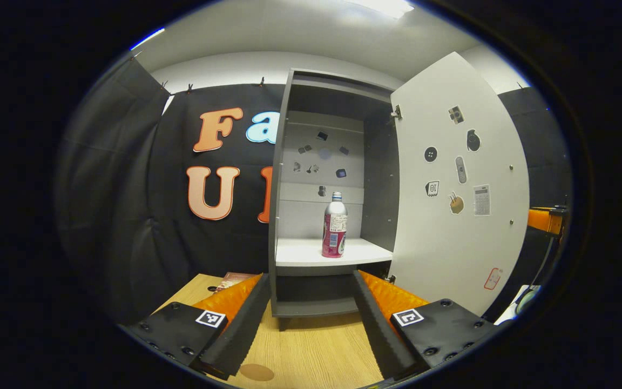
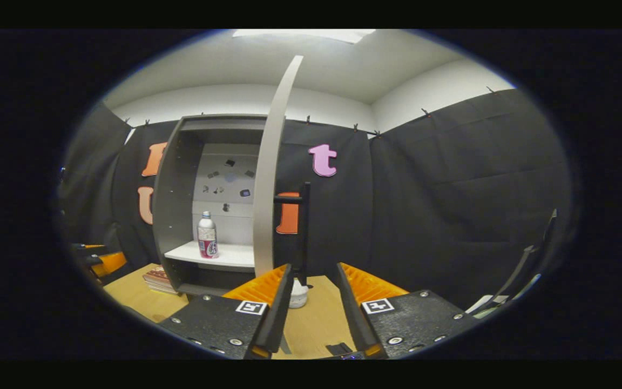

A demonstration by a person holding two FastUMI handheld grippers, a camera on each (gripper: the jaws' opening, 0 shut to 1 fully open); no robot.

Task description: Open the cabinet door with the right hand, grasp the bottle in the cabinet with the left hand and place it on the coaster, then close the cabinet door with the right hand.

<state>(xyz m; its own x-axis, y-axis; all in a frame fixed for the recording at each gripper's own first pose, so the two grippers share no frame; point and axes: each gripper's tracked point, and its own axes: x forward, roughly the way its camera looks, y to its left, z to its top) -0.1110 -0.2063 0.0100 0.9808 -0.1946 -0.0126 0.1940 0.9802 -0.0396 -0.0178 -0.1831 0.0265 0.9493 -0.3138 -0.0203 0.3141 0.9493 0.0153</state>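
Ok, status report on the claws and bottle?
Left claw open, empty. Right claw open. Bottle upright on shelf, door open. Path clear.

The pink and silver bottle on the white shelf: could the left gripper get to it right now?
Probably yes. The white cabinet door is swung wide open, the pink and silver bottle stands alone and upright on the white shelf, and the left gripper faces it with its jaws spread and nothing in between.

The bottle (image 1: 335, 226) has a label, but its words are too small to read. The stickers on the cabinet door (image 1: 459, 183) can't be read either.
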